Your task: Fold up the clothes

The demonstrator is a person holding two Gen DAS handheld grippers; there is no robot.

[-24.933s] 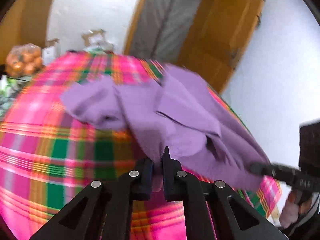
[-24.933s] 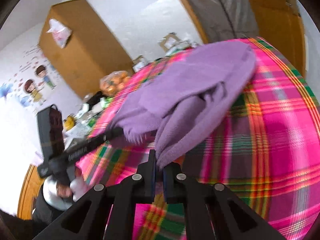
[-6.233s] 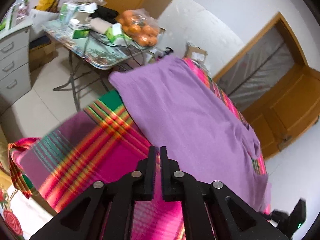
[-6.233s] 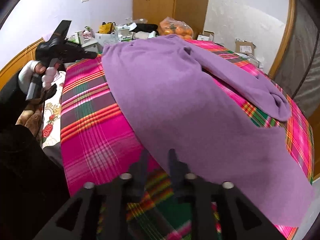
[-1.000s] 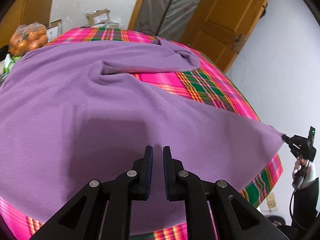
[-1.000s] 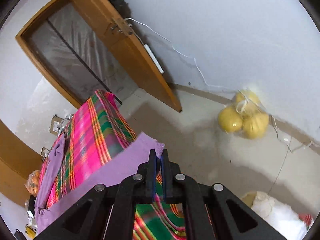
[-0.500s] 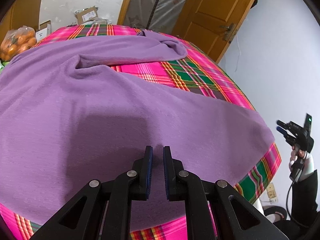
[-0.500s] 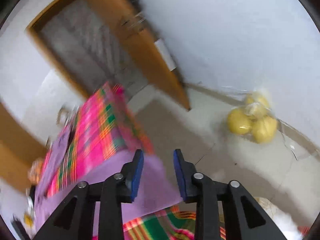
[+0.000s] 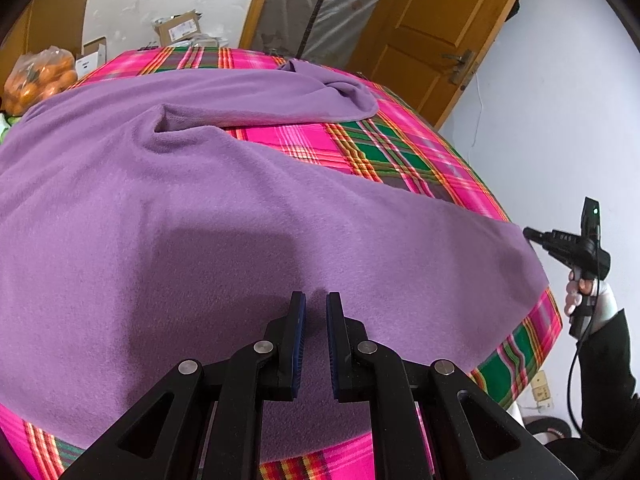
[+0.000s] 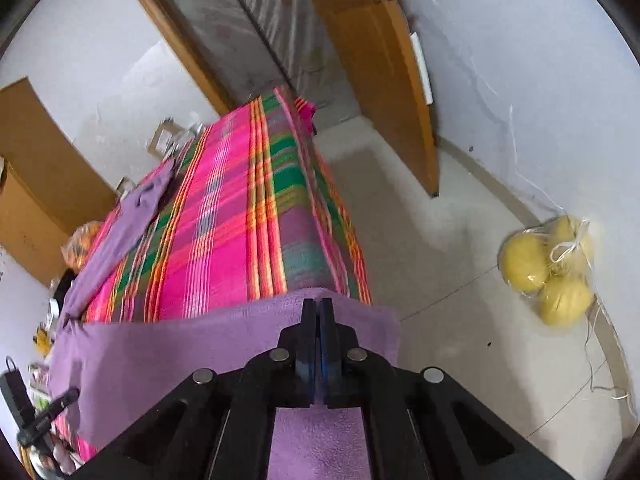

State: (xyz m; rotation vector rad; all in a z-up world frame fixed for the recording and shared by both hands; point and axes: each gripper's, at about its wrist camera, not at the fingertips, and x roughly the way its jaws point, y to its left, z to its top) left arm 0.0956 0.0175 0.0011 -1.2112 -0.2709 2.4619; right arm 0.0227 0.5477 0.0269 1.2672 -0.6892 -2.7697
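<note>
Garment (image 9: 240, 208), one, purple; left tool (image 9: 316, 308) parted, right tool (image 10: 319, 312) clenched empty.

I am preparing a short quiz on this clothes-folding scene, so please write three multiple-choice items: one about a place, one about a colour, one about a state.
1. Where does the bag of yellow fruit lie?
A. on the plaid bedcover
B. on the floor by the wall
C. on the purple garment

2. What colour is the garment spread on the bed?
A. purple
B. white
C. brown

3. How do the jaws of the right gripper stand?
A. wide open
B. half open around a box
C. shut

Answers:
1 B: the bag of yellow fruit rests on the pale floor, beside the wall and apart from the plaid bedcover.
2 A: the purple garment covers most of the bed.
3 C: the right gripper shows its two pads together, with no gap, at the garment's edge.
</note>
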